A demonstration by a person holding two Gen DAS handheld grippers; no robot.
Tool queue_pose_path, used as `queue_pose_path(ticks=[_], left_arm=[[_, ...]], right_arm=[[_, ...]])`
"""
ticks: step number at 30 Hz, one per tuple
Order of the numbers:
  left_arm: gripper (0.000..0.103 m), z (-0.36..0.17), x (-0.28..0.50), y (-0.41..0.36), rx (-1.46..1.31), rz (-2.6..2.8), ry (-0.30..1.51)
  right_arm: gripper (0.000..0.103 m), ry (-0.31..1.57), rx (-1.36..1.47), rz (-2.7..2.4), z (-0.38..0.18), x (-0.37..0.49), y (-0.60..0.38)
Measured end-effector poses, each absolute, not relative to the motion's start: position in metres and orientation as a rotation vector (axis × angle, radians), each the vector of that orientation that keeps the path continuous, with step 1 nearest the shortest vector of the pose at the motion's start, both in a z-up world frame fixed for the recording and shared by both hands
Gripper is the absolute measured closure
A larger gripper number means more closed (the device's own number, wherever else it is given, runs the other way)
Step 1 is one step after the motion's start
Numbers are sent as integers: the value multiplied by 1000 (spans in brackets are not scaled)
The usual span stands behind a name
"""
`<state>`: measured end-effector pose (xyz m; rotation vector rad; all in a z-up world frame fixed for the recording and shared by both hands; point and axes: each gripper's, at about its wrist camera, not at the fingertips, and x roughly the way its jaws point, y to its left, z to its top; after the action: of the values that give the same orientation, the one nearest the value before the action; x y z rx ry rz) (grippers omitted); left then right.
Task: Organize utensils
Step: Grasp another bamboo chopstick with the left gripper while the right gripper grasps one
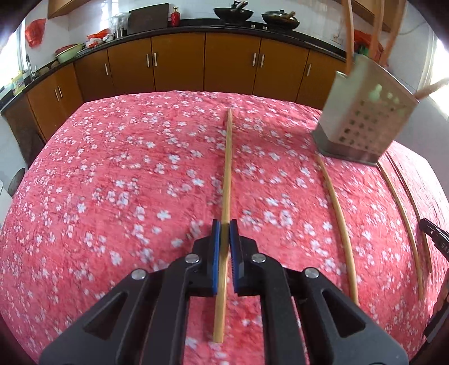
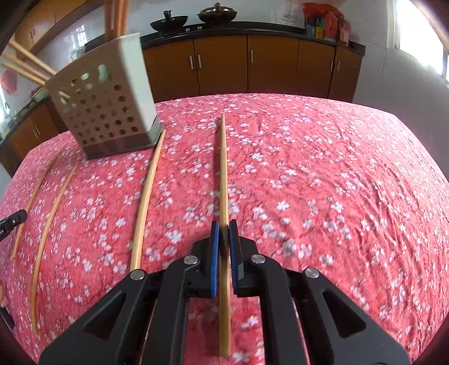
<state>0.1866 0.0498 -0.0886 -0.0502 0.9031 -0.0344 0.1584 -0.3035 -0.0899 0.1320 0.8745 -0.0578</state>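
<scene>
Floral table (image 2: 322,168) — holder (image 2: 106,112), 3 chopsticks (image 2: 146,202).

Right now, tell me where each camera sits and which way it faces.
Left wrist view: rides on the left gripper, looking forward and down across the pink floral tablecloth toward the brown cabinets; its own jaws are shut on a chopstick.
Right wrist view: rides on the right gripper, facing the same way; its jaws are shut on another chopstick, and the left gripper's tip pokes in at the left edge.
Shared: the perforated metal utensil holder, loose chopsticks lying on the cloth, and two woks on the counter.
</scene>
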Motion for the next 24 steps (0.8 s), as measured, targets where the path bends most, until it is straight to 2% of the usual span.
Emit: queue_pose_path(ticks=[24], left_arm=[[94, -85, 185, 66, -130, -68, 893]], right_arm=[[94, 871, 127, -61, -91, 161, -305]])
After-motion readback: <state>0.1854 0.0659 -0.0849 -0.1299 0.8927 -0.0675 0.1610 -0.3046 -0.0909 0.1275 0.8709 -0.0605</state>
